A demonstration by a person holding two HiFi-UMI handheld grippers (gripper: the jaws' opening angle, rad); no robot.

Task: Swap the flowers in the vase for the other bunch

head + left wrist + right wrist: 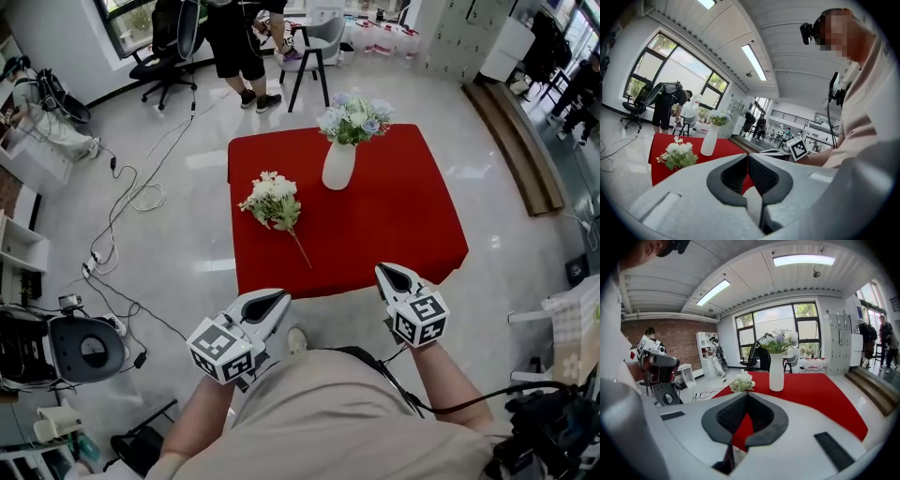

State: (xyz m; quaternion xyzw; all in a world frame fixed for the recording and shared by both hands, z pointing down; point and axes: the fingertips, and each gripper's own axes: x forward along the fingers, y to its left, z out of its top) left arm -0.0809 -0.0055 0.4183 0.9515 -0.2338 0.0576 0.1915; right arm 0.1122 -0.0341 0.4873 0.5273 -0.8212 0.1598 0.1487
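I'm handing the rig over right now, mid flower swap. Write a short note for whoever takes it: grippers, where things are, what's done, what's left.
Left gripper: shut, empty, short of the table's near edge.
Right gripper: shut, empty, at the near edge.
White vase: upright toward the far side of the red table, with the pale blue bunch in it.
White bunch: lying on the table left of the vase, stem toward you.
Done: nothing yet.
Left: pull out the pale blue bunch, set it down, put the white bunch in the vase.
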